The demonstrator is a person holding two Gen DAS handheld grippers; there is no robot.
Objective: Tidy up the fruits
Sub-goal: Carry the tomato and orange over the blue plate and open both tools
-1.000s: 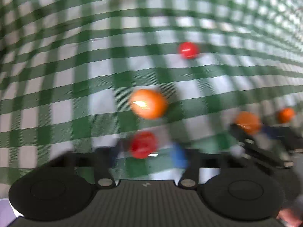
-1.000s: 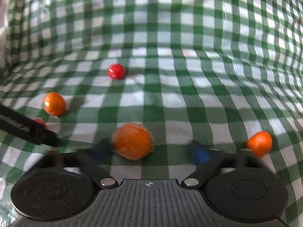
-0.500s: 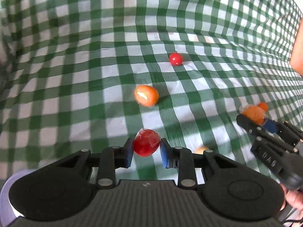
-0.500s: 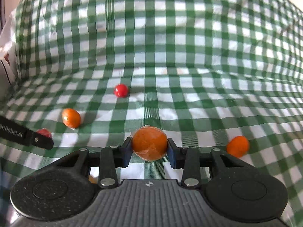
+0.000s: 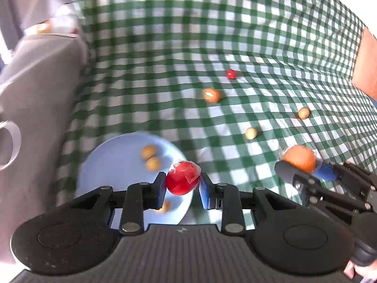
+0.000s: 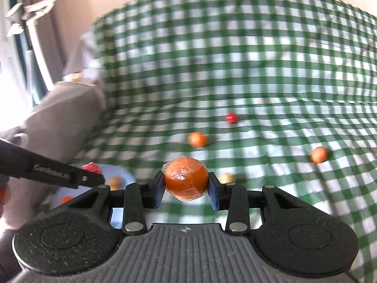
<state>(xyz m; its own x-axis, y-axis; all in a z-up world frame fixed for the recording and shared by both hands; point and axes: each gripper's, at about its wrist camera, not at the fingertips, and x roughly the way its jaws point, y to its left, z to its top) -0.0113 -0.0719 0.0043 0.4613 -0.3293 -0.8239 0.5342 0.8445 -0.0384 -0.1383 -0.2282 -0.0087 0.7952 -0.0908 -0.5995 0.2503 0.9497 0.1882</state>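
My left gripper [image 5: 182, 185] is clamped on a red fruit [image 5: 183, 177] wrapped in clear film, held up over the near right part of a pale blue plate [image 5: 103, 162]; both pads press its sides. The plate sits at the near left of the green-and-white checked cloth [image 5: 235, 35] & already has 2 small tan fruits [image 5: 150, 157] side by side on it, plus 1 more orange-ish one partly hidden behind my left finger. My right gripper [image 6: 186, 186] is shut tight on a film-wrapped orange fruit [image 6: 186, 179], raised off the cloth, to the right of the plate. In the left cam it shows at the right edge w/ the orange fruit [image 5: 299, 158] between its jaws. Loose on the cloth, farther out: a small red fruit [image 5: 231, 73] farthest away, an orange one [image 5: 211, 95] just nearer & left of it, another orange one [image 5: 303, 113] off to the right, & a pale yellowish one [image 5: 251, 133] nearer. A grey cushion-like thing [image 5: 35, 89] lies left of the cloth.
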